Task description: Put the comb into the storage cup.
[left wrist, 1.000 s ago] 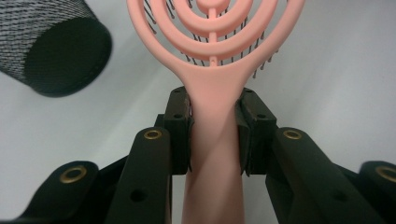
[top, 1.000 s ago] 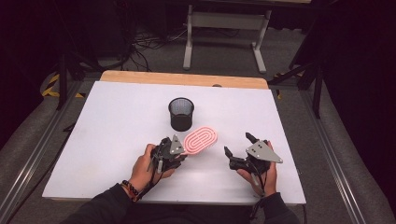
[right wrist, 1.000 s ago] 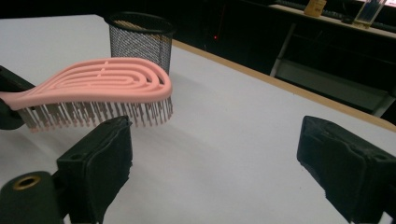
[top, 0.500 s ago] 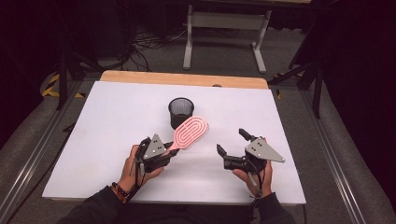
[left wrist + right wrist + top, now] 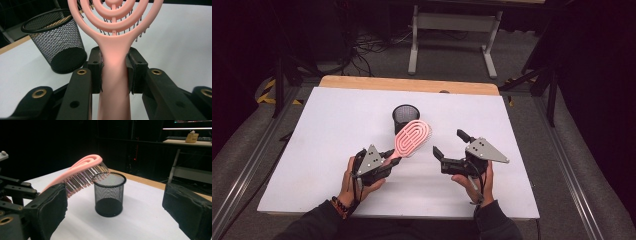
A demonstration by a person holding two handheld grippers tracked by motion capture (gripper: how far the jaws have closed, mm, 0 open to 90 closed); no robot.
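Note:
A pink hairbrush [image 5: 413,138] with an open looped head is held by its handle in my left gripper [image 5: 392,158], which is shut on it. In the left gripper view the handle [image 5: 115,75] sits clamped between both black pads [image 5: 95,70]. The brush is tilted up, bristles down, and its tip hangs just above the near rim of a black mesh cup [image 5: 405,116]. The right gripper view shows the bristles [image 5: 82,178] over the cup's [image 5: 109,195] rim. My right gripper [image 5: 448,142] stands open to the right of the brush, holding nothing, its pads [image 5: 51,210] wide apart.
The white tabletop [image 5: 337,120] stretches bare to the left and behind the cup, with a wooden strip [image 5: 407,84] along its far edge. A metal stand [image 5: 452,30] and cables lie on the floor beyond. Metal rails [image 5: 247,170] run along both table sides.
My left gripper has drawn back to the left with the brush, and the brush head has risen toward the cup's rim. The right gripper has shifted slightly left, still open.

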